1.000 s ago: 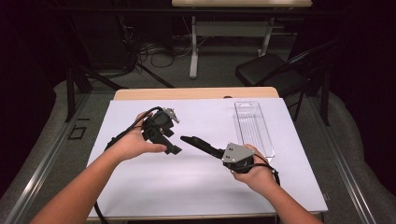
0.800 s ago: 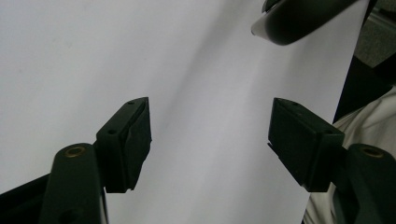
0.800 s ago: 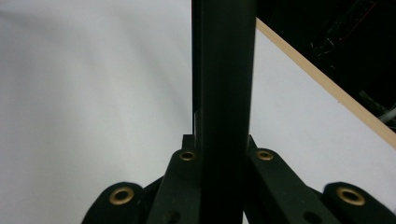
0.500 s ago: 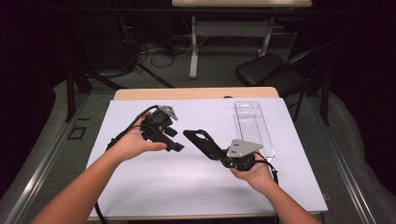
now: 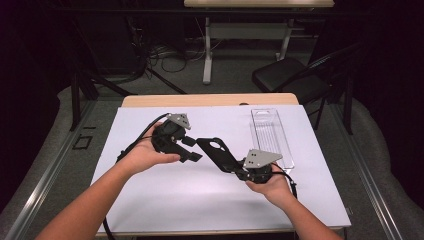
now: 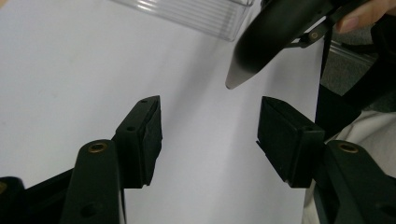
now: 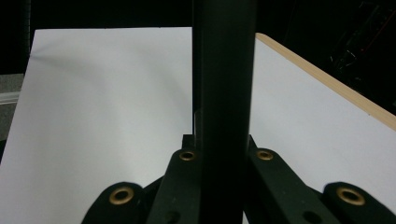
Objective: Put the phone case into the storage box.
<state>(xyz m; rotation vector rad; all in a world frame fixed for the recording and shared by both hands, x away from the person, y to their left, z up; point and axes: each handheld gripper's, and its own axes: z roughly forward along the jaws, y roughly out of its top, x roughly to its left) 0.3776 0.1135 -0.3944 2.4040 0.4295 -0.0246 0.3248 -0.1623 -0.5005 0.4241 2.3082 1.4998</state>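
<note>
The right gripper (image 5: 235, 165) clamps a black spatula (image 5: 216, 151), blade toward ten o'clock, nearing the left gripper (image 5: 192, 149). Its jaws, just closing, stand apart and empty: handover still pending.

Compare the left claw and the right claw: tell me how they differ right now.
The left claw stands open with nothing between its jaws, which have just been closing; the right claw is shut on a flat black piece. The left claw sits nearer the table's middle, the right claw nearer the clear tray. Both are black, hand-held, above the white sheet.
</note>
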